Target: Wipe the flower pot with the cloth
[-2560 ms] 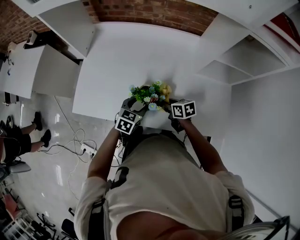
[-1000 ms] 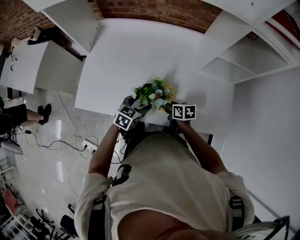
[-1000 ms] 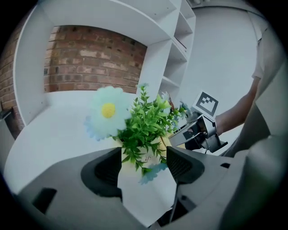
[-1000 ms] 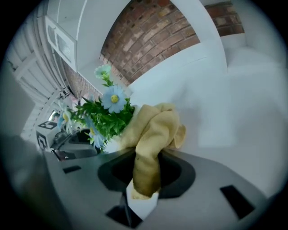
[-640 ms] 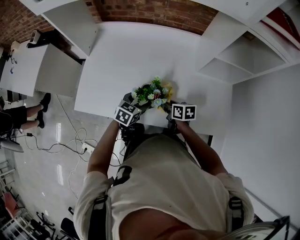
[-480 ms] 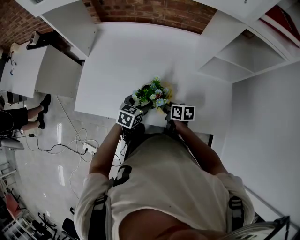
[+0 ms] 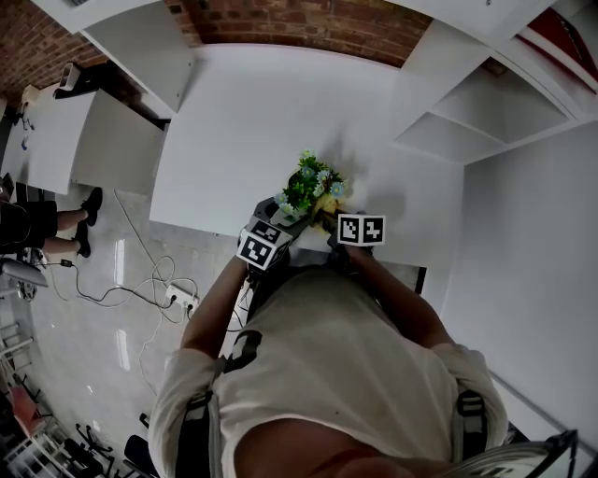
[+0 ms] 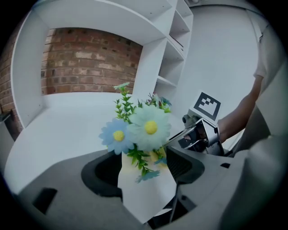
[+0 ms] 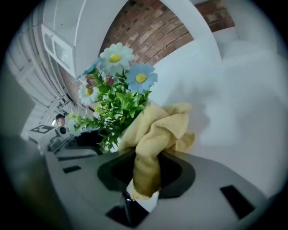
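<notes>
The white flower pot (image 8: 146, 193) sits between the jaws of my left gripper (image 8: 143, 168), which is shut on it. Blue and white artificial flowers (image 8: 141, 128) with green leaves rise from it. In the head view the flowers (image 7: 313, 185) stand over the near edge of the table, with my left gripper (image 7: 283, 221) below-left of them. My right gripper (image 9: 146, 168) is shut on a crumpled yellow cloth (image 9: 155, 132). The cloth (image 7: 327, 207) lies against the right side of the flowers (image 9: 114, 96), just ahead of my right gripper (image 7: 332, 222). The pot's wall is hidden in the right gripper view.
The white table (image 7: 252, 112) runs back to a brick wall (image 7: 308, 23). A white shelf unit (image 7: 476, 121) stands on the right. A cabinet (image 7: 84, 140) stands on the left. On the floor to the left lie cables (image 7: 154, 285), beside another person's feet (image 7: 84, 219).
My left gripper and the pot have shifted a little to the right and nearer the person. The flowers now point further away across the table. The right gripper has barely moved.
</notes>
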The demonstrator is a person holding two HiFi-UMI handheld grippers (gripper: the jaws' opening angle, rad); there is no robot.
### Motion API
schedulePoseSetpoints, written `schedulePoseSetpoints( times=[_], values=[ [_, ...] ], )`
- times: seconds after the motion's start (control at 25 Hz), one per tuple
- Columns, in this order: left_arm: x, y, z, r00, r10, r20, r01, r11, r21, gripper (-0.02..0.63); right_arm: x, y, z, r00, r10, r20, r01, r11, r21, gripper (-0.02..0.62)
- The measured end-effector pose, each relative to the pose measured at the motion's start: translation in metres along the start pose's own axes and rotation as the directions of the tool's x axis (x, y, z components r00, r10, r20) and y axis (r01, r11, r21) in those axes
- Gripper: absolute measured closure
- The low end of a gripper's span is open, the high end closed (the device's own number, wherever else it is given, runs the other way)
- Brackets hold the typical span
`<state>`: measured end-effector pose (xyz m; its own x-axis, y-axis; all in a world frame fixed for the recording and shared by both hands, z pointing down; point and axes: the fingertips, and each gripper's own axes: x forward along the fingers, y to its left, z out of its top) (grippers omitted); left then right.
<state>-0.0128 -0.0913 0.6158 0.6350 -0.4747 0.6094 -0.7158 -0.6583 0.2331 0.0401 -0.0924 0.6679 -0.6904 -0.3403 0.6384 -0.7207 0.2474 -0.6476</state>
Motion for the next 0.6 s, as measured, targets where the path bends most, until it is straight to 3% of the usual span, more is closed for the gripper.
schedulePoseSetpoints(
  times=[0.12, 0.32, 0.48, 0.6],
  values=[
    [-0.024, 0.021, 0.007, 1.0, 0.021, 0.019, -0.021, 0.999, 0.037, 0.281, -0.009, -0.003, 0.009, 1.0, 0.001, 0.027, -0.001, 1.0, 0.007, 0.472],
    [-0.038, 0.054, 0.04, 0.997, -0.022, 0.074, 0.019, 0.999, 0.041, 0.281, -0.017, -0.009, 0.027, 0.998, 0.0, 0.058, 0.0, 1.0, 0.005, 0.472],
    [-0.013, 0.044, 0.043, 0.991, -0.13, 0.019, 0.129, 0.991, 0.014, 0.281, -0.014, -0.009, 0.03, 0.999, 0.002, 0.051, -0.002, 1.0, -0.013, 0.472],
    [0.002, 0.036, 0.037, 0.988, -0.152, 0.003, 0.152, 0.988, -0.008, 0.281, -0.014, -0.008, 0.029, 0.999, 0.005, 0.049, -0.005, 1.0, -0.009, 0.472]
  ],
)
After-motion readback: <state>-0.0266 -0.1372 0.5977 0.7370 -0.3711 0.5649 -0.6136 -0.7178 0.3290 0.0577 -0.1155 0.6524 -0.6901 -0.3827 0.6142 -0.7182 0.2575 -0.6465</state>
